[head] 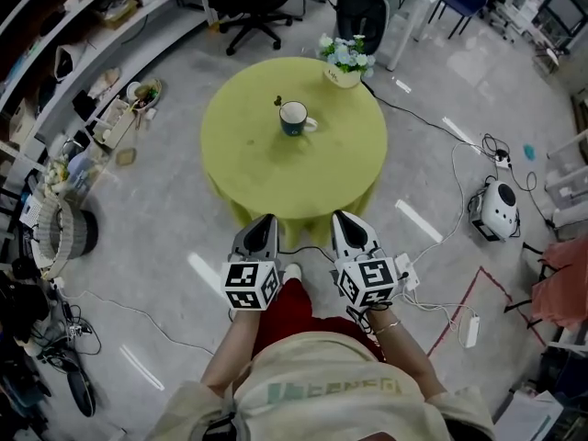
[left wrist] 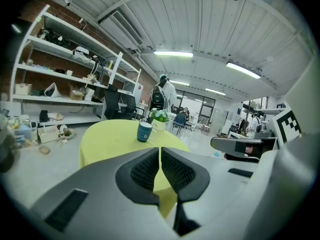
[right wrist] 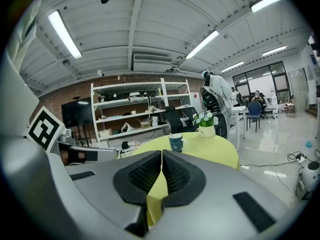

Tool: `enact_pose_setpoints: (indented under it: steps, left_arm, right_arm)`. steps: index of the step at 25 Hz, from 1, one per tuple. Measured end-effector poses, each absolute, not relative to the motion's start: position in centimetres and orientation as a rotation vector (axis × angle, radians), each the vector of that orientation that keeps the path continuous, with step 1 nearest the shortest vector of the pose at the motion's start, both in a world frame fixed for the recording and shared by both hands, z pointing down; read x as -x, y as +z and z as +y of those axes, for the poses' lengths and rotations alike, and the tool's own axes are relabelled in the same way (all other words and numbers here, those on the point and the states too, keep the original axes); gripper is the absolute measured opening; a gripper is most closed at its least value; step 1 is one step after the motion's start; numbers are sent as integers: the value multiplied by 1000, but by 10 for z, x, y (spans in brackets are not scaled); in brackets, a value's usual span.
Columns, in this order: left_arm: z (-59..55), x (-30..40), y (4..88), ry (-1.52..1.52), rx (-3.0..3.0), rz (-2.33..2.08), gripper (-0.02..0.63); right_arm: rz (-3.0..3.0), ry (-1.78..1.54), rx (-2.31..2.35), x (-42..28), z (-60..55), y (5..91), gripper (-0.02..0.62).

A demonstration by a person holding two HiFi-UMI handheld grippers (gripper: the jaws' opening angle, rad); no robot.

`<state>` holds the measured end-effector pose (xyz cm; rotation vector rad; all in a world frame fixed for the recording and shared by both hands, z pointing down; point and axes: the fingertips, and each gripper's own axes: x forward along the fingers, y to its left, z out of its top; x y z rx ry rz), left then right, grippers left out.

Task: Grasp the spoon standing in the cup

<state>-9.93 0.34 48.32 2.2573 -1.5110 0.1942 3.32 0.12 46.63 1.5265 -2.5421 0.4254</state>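
Left tool (head: 266, 220) hangs just off the near edge of the bench (head: 266, 177), jaws pressed together with nothing between them. Sliding across now: the cup (head: 294, 118) sits upright around the middle of the bench, a touch toward the far edge, its handle pointing right. The spoon (head: 277, 101) pokes up over the cup's far-left rim, and only a small dark tip shows. At the far edge stands a flower pot (head: 342, 73). Over to the right tool (head: 341, 217), also at the near edge, jaws closed on nothing. Both tools are well apart from the cup. My read: the spoon is light, stiff, slim, probably slick and loose in there. Pinch the handle above the rim and lift straight up, so the cup doesn't tip.
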Motion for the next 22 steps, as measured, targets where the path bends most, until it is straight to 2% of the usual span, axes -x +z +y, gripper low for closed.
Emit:
enact_pose_setpoints:
  steps: [22]
  left_arm:
    - [-85, 116, 491, 227, -2295, -1445, 32]
  right_arm:
    - [-2480, 452, -1613, -20, -79, 473, 37]
